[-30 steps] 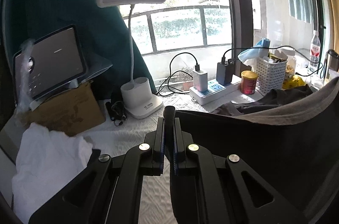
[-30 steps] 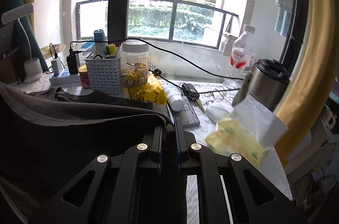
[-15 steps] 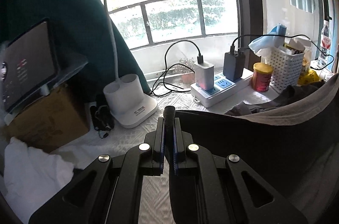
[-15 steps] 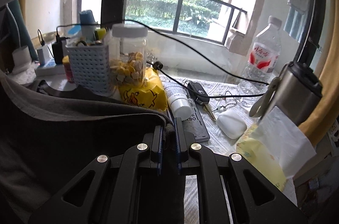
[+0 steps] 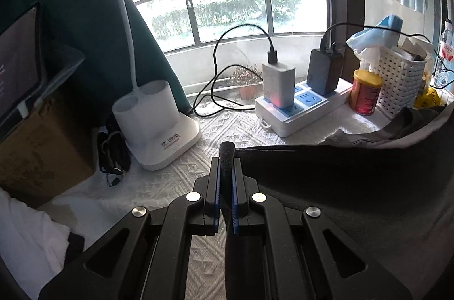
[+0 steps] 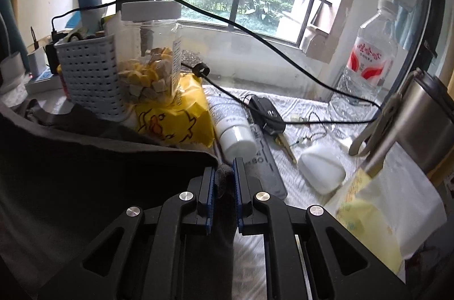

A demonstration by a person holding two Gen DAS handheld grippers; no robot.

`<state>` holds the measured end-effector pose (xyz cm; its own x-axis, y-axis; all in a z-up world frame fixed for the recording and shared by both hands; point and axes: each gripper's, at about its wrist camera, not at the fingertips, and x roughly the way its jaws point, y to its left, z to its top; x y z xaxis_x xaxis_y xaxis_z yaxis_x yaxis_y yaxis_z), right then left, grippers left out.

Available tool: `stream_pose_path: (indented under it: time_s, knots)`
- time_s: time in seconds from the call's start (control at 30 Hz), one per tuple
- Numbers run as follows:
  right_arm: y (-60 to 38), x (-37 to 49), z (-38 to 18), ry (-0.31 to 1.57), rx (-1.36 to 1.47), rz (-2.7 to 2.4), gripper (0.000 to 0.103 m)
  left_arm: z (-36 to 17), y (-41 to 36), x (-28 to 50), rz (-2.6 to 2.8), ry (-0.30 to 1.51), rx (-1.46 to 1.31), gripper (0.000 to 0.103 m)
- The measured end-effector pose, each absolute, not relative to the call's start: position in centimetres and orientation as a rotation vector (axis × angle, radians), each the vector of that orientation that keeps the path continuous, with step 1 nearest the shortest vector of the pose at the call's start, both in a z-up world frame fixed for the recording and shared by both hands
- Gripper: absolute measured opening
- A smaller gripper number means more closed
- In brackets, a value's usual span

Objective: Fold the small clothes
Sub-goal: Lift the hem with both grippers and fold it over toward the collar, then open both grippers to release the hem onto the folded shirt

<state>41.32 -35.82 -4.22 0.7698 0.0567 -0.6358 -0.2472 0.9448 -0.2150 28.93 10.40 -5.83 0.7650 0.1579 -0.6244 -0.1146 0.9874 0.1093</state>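
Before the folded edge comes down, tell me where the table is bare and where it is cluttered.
Bare cloth lies between the lamp base, the power strip and the dark garment held by the left gripper. Crowded beyond the right gripper: white tube, car key, white case, yellow packet.

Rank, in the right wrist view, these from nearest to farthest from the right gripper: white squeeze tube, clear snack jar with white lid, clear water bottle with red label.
From the right gripper, shut on the dark grey garment:
1. White squeeze tube, lying just ahead of the fingertips.
2. Clear snack jar with white lid, farther back, to the left.
3. Clear water bottle with red label, far right by the window.
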Motion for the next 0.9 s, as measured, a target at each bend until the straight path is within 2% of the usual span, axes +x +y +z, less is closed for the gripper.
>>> stream_pose_path:
  time_s: [0.07, 0.13, 0.2, 0.57, 0.9]
  knots:
    - [-35.8, 42.2, -4.2, 0.682, -0.298, 0.170, 0.014, -6.2, 10.6, 29.5, 0.144, 0.694, 0.059, 0.005]
    - [-36.0, 42.9, -4.0, 0.670, -0.310, 0.138, 0.043, -6.5, 10.5, 29.9, 0.143, 0.703, 0.059, 0.005]
    - [-36.5, 43.2, -3.5, 0.650, -0.305, 0.115, 0.051, -6.8, 10.6, 30.3, 0.143, 0.712, 0.062, 0.005]
    - [-38.1, 43.0, -2.4, 0.649, -0.258, 0.095, 0.051, -7.6, 12.3, 31.4, 0.194, 0.779, 0.041, 0.009]
    - [-38.0, 39.7, -1.9, 0.648, -0.240, 0.110, 0.051, -5.4, 13.7, 28.6, 0.211, 0.750, 0.006, 0.009]
